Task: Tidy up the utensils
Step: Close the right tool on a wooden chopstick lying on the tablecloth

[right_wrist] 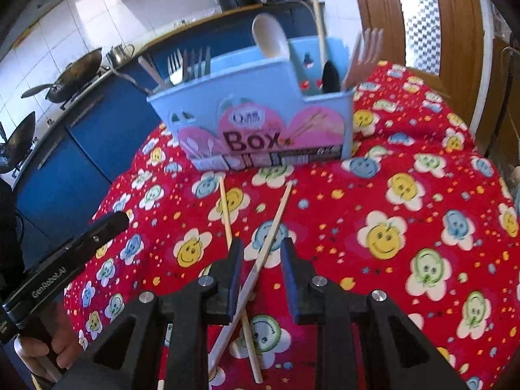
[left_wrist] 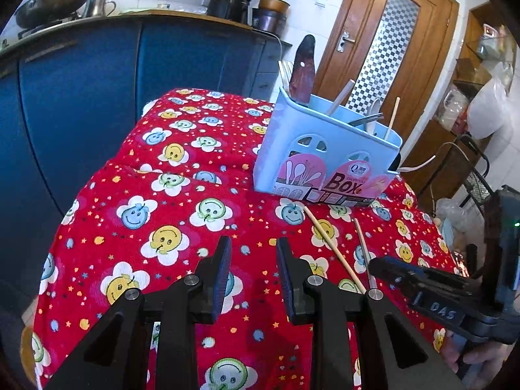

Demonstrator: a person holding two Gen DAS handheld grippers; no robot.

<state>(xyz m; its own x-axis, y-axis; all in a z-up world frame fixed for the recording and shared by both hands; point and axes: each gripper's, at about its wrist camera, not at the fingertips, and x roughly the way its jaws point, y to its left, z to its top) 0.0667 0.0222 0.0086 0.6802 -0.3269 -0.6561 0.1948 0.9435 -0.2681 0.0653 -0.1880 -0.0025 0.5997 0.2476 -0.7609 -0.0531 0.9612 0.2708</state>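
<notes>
A light blue utensil box point(left_wrist: 325, 159) stands on the red smiley tablecloth; it also shows in the right wrist view point(right_wrist: 260, 120), holding forks, spoons, a spatula and a chopstick. Two wooden chopsticks point(right_wrist: 273, 230) lie crossed on the cloth in front of the box; in the left wrist view they lie to the right point(left_wrist: 334, 250). My right gripper point(right_wrist: 261, 250) is open, its jaws on either side of the crossed chopsticks, just above them. My left gripper point(left_wrist: 253, 250) is open and empty over the cloth, left of the chopsticks. The right gripper shows at the left view's right edge point(left_wrist: 422, 279).
The table point(left_wrist: 130, 260) is small and drops off at its left and right sides. Blue kitchen cabinets point(left_wrist: 81, 97) with woks and pots stand behind. A wooden door point(left_wrist: 390, 48) is at the back right. A white plastic utensil point(left_wrist: 419, 164) sticks out behind the box.
</notes>
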